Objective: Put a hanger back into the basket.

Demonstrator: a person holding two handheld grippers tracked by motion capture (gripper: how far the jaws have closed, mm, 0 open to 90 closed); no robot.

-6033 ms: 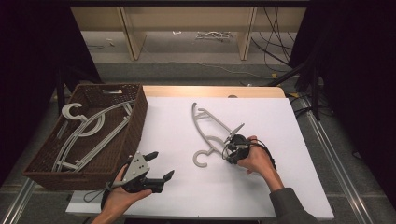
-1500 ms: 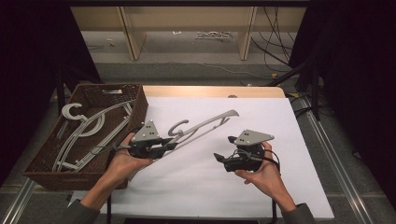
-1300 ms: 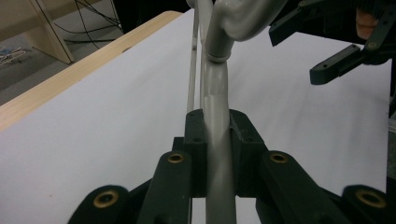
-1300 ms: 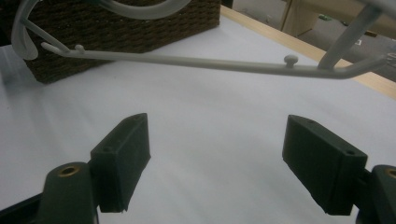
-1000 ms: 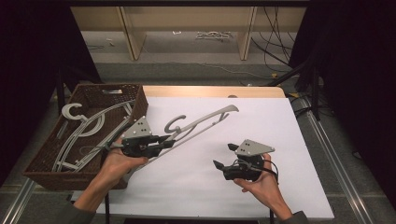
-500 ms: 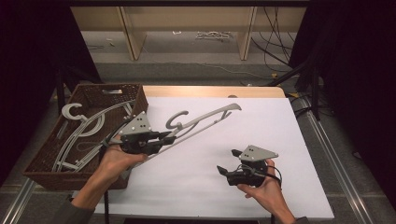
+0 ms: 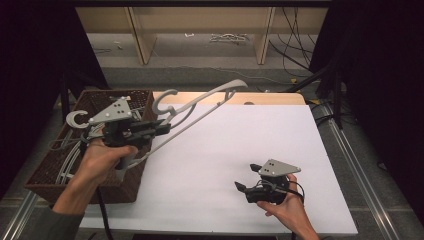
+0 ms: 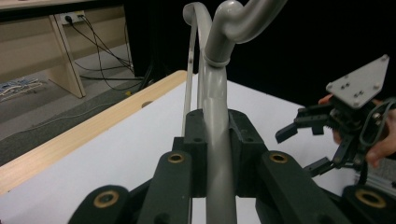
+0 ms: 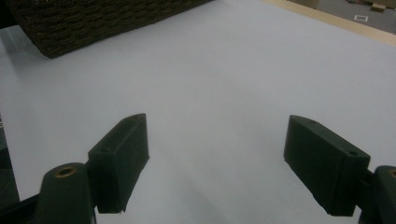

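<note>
**A:** What is at the far left of the high view?

**B:** A dark woven basket (image 7: 50, 172) sits on the left edge of the table, with several grey hangers (image 7: 70, 150) lying inside it. One hook curls up above its back rim.

**A:** And next to it?

**B:** The person's left hand (image 7: 100, 160) holds the left gripper (image 7: 159, 127) in the air above the basket's right wall. Its jaws are clamped tight around the bar of a grey plastic hanger (image 7: 200, 107). The hanger is lifted clear of the table; its long arm slants up and to the right over the white surface, and its hook curls near the basket's back corner. In the left gripper view the grey bar (image 8: 217, 140) runs straight up between the two black pads, which press on both sides of it.

**A:** What lies in the middle?

**B:** A bare white table top (image 7: 220, 150), with a strip of wood along its far edge.

**A:** And on the right?

**B:** The right hand (image 7: 287, 212) holds the right gripper (image 7: 245, 177) low over the white surface near the front edge, well apart from the hanger. Its jaws are spread wide with nothing between them; the right gripper view shows both black pads (image 9: 119, 161) parted over the white top, with a corner of the basket (image 9: 93, 18) beyond.
</note>
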